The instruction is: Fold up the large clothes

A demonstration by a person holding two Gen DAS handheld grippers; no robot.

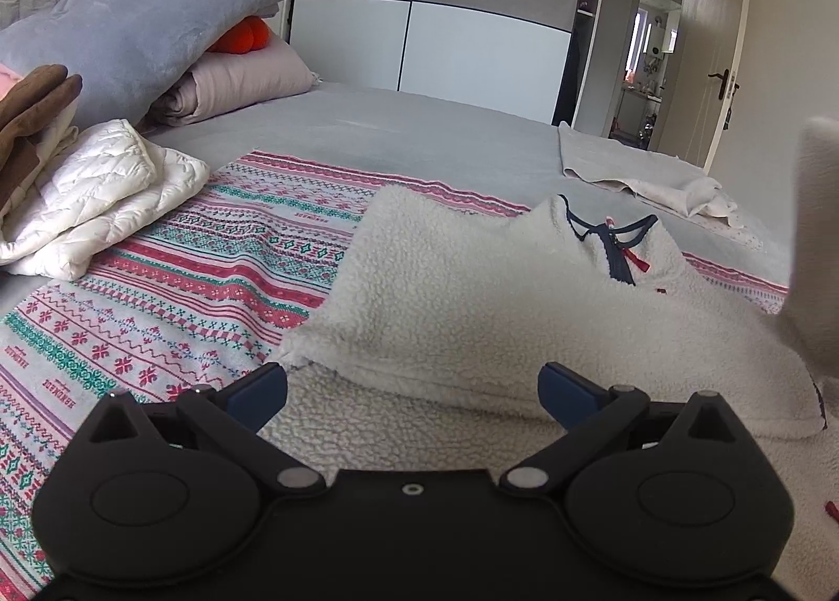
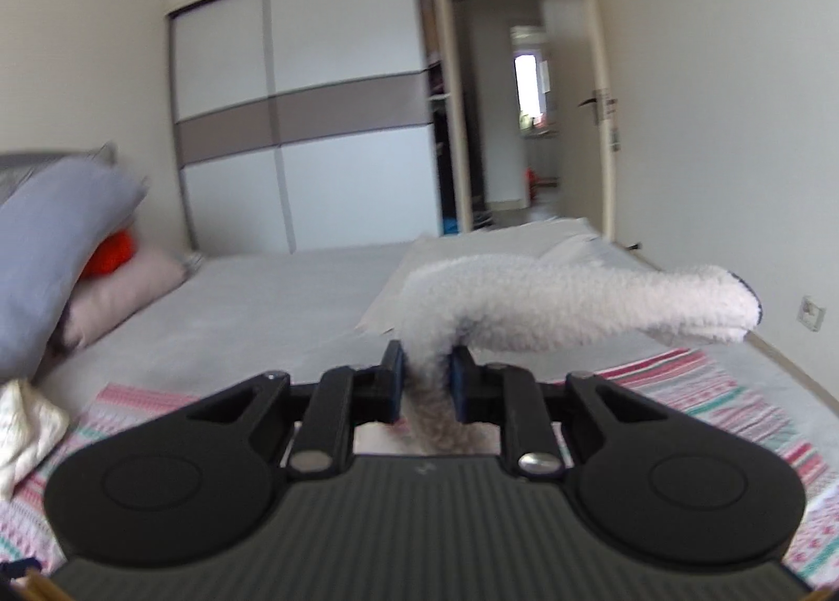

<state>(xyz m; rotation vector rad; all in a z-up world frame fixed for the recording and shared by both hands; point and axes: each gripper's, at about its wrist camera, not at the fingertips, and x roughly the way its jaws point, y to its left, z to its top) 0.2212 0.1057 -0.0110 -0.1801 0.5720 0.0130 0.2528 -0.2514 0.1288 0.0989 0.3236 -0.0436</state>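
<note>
Two grippers work over a grey-sheeted bed spread with a patterned red, teal and white blanket. On that blanket lies the cream fleece pullover with a navy zip collar, one side already folded over its body. The left gripper hovers low over the near hem, its blue-padded jaws spread wide with nothing between them. The right gripper has its jaws pinching a fleece sleeve of the same pullover, raised clear of the bed so that the cuff end droops to the right; the same sleeve shows as a pale blur at the right edge of the left wrist view.

Beside the pullover, at the left on the blanket's edge, sits a folded white quilted jacket, with a brown garment stacked behind it. Further back are a large blue-grey pillow, a folded pink duvet and an orange plush wedged between them. A rumpled grey towel lies beyond the collar. A white and taupe sliding wardrobe and an open door stand behind.
</note>
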